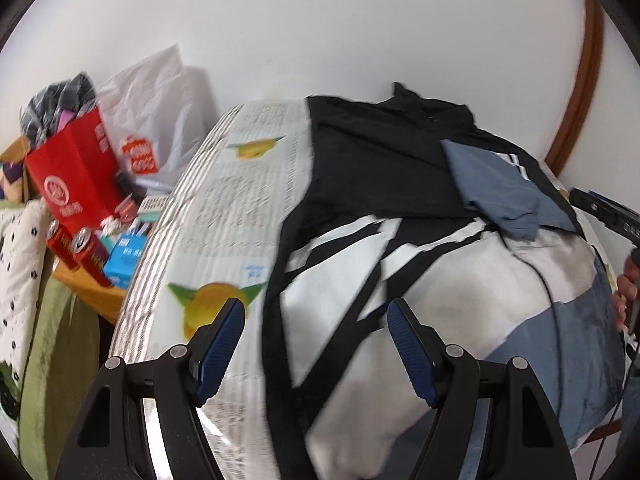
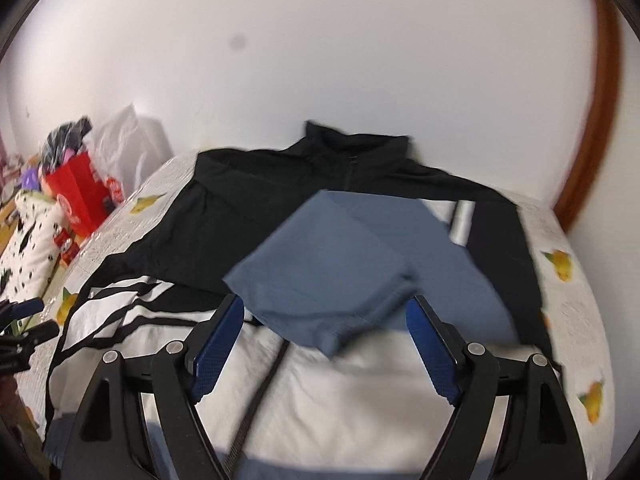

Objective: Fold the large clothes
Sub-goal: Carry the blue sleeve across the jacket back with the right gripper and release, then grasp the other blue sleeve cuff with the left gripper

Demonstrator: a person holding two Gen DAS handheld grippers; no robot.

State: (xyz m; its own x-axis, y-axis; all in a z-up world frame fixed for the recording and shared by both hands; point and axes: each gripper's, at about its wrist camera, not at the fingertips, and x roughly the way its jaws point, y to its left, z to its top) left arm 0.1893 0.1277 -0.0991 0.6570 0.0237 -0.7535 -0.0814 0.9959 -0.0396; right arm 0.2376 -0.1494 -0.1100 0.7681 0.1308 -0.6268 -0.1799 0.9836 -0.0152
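Both the left gripper [image 1: 316,320] and right gripper [image 2: 324,320] sit open and empty at frame bottom, jacket [image 2: 304,380] spread mid-frame with one blue sleeve [image 2: 332,264] folded across, so most folding's probably left.

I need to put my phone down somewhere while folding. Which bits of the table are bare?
A bare strip of the printed tablecloth runs between the jacket and the table's left edge, and a narrower one lies right of the jacket. The side stand beyond the left edge is crowded with a red bag, cans and boxes.
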